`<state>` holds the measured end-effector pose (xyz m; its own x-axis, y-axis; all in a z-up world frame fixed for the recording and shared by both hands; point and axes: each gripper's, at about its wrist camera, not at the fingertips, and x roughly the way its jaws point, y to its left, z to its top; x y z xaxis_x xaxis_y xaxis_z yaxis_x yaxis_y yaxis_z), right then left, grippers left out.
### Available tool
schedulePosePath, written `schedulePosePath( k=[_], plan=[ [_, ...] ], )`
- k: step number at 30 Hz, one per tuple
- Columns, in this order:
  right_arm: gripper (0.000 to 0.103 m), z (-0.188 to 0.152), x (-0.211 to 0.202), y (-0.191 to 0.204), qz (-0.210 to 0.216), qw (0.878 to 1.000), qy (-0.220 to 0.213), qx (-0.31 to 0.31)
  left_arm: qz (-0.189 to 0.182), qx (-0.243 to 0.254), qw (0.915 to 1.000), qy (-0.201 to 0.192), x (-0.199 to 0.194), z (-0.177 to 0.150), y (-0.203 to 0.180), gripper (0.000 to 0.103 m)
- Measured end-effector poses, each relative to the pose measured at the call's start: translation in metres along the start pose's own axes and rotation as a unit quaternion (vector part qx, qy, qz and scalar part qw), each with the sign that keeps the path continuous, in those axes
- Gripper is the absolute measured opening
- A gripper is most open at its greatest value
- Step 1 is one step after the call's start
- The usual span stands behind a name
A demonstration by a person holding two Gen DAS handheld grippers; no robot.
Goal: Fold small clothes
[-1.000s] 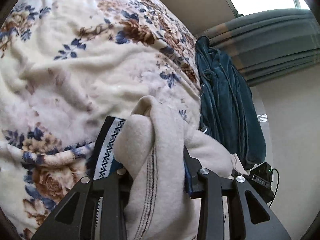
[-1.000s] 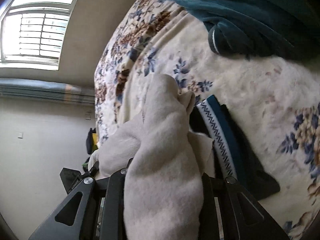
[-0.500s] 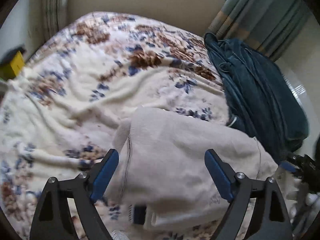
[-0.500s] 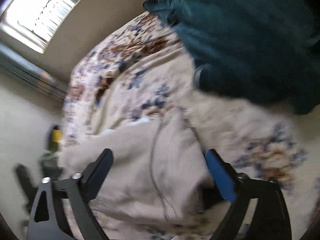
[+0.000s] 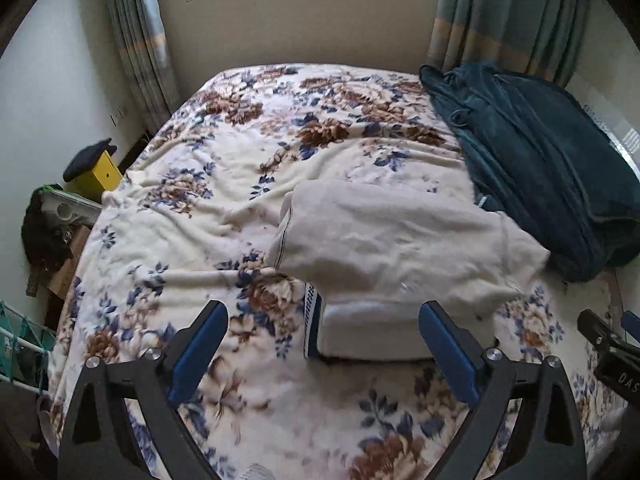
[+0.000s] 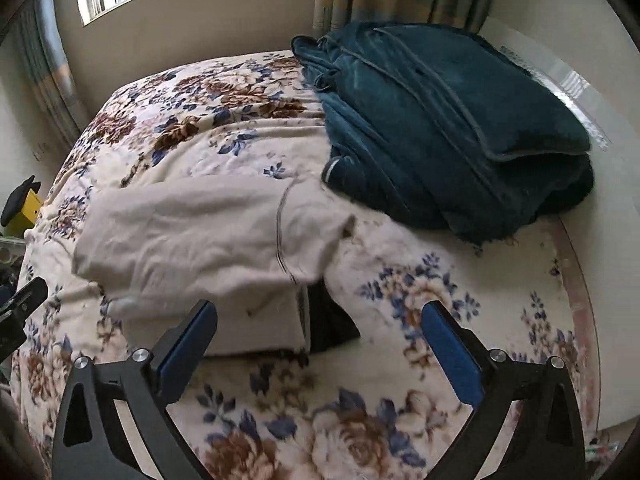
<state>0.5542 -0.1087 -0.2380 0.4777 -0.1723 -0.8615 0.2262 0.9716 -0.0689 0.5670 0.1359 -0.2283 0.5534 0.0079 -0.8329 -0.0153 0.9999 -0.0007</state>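
Note:
A cream garment (image 5: 400,240) lies folded over on the floral bedspread (image 5: 224,184), covering most of a dark garment with a zigzag-patterned band (image 5: 311,320). It also shows in the right wrist view (image 6: 200,236), with the dark garment (image 6: 332,320) sticking out at its right. My left gripper (image 5: 324,344) is open and empty, held above and in front of the pile. My right gripper (image 6: 320,340) is open and empty, also in front of the pile. Part of the right gripper (image 5: 612,356) shows at the right edge of the left wrist view.
A folded teal robe (image 5: 532,160) lies on the right of the bed (image 6: 440,120), touching the cream garment. A yellow box (image 5: 100,172) and clutter stand by the bed's left edge. Curtains and a window are behind the bed.
Both grippers let go of the cream garment, opened and pulled back from it. The garment now lies flat over the dark patterned one.

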Motion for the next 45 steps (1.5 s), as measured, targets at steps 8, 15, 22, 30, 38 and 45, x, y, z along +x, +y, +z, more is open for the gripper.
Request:
schedulePosePath(
  k=[8, 15, 22, 30, 38, 45],
  plan=[
    [0.103, -0.041, -0.141, -0.033, -0.002, 0.998, -0.061, 0.001, 0.003, 0.013, 0.9988, -0.048, -0.132, -0.034, -0.015, 0.097],
    [0.103, -0.086, -0.28, -0.063, 0.012, 0.992, -0.123, -0.016, -0.002, 0.009, 0.9973, -0.073, -0.236, -0.075, -0.022, 0.097],
    [0.103, -0.132, -0.387, -0.09, 0.037, 0.987, -0.154, -0.029, 0.007, 0.003, 0.9943, -0.106, -0.325, -0.111, -0.019, 0.097],
    [0.103, -0.164, -0.464, -0.102, 0.05, 0.982, -0.179, -0.033, 0.003, -0.005, 0.9921, -0.125, -0.376, -0.133, -0.01, 0.097],
    [0.103, -0.18, -0.502, -0.102, 0.052, 0.981, -0.184, -0.031, 0.003, 0.001, 0.9887, -0.15, -0.408, -0.148, -0.002, 0.1],
    [0.103, -0.193, -0.521, -0.096, 0.059, 0.978, -0.197, -0.035, 0.009, 0.006, 0.9875, -0.157, -0.419, -0.158, 0.002, 0.103]
  ],
)
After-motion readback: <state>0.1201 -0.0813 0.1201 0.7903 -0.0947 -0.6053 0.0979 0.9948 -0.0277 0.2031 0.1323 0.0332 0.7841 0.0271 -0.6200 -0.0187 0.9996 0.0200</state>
